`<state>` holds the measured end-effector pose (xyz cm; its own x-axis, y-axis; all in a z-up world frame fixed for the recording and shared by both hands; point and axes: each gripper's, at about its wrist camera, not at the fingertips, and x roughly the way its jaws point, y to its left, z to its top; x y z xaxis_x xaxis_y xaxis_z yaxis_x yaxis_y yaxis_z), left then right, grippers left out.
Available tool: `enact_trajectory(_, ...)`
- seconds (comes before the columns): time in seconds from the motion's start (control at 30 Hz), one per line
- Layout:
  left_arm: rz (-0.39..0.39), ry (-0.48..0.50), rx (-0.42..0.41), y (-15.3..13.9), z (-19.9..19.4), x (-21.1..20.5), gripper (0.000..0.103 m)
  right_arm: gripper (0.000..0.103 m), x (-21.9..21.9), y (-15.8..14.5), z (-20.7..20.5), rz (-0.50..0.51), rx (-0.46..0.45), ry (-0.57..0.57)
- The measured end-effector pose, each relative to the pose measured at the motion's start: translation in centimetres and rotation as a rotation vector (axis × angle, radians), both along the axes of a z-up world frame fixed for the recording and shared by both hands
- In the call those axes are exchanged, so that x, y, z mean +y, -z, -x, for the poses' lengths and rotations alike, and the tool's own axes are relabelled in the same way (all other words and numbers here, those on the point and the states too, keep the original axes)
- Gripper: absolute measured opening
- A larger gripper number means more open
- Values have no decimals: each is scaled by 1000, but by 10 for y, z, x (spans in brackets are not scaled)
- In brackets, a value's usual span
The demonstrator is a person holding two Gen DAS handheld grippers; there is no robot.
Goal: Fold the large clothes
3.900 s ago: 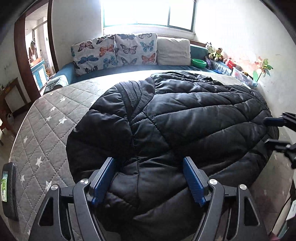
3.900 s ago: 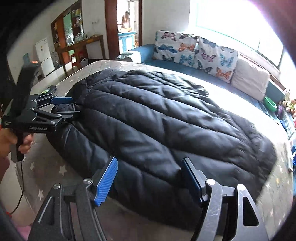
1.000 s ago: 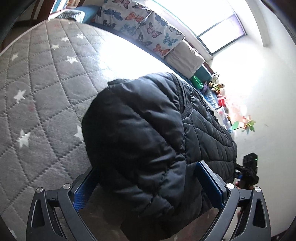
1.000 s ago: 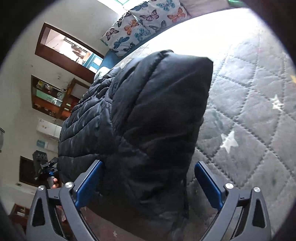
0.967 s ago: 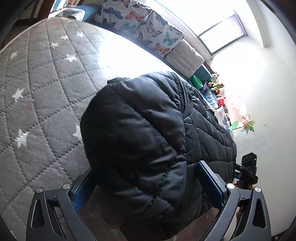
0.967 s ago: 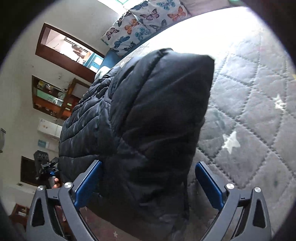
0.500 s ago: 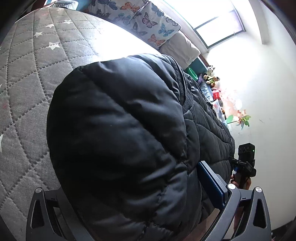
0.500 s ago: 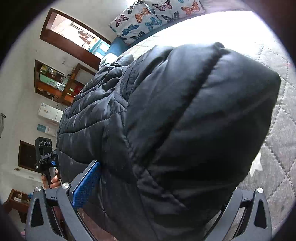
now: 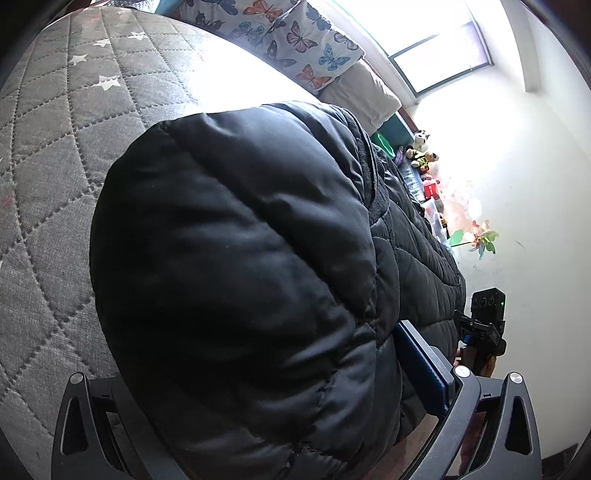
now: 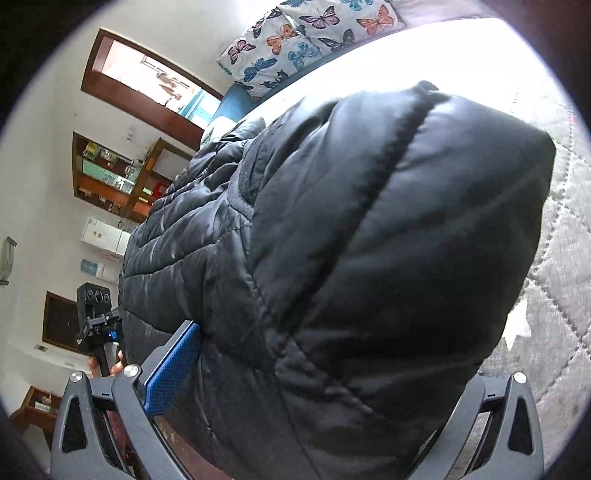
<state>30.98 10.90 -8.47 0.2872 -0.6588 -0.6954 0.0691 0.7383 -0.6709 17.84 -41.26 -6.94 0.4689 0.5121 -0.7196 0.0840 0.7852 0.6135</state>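
A black puffer jacket lies on the grey star-quilted mattress. In the left wrist view its padded end bulges between the wide-apart jaws of my left gripper, which is open. The right blue pad shows; the left pad is hidden under fabric. In the right wrist view the jacket's other end fills my right gripper, also open. Its left blue pad shows and the right pad is covered. Each view catches the other gripper at the jacket's far end: the right, the left.
Butterfly-print pillows and a beige pillow line the far side of the bed. Toys and a pinwheel stand by the white wall. A doorway and wooden shelves are beyond. Bare mattress lies beside the jacket.
Both grippers have pushed further onto the jacket's ends. The fabric now fills each view and hides one pad per gripper. The jaws' width looks the same.
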Motion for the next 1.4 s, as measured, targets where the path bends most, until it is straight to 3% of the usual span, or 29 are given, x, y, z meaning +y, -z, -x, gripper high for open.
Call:
enact_trajectory(0.5,-19,-51,11,-3,-1,-5,103,103,0,-1,-4,-17,-18,-25)
enact_trajectory(0.7,32,-93,4,-10,2,-9,103,103,9,-4,-3,-3,-25,-10)
enact_trajectory(0.83,72,-101,-19,-17,3,-8,103,103,22,-20,0,54,-85,-63)
enact_trajectory(0.97,46,-98,8,-7,-1,-9,103,103,20,-13,-6,58,-47,-92)
enact_trajectory(1.27,41,-102,31,-1,-8,-19,103,103,5,2,-17,-38,-13,-120)
enact_trajectory(1.33,12,-109,9,-8,-6,-21,101,103,7,0,-15,-23,-8,-90)
enact_trajectory(1.4,-33,-92,-47,-23,1,-26,92,94,11,-8,-8,10,-20,-75)
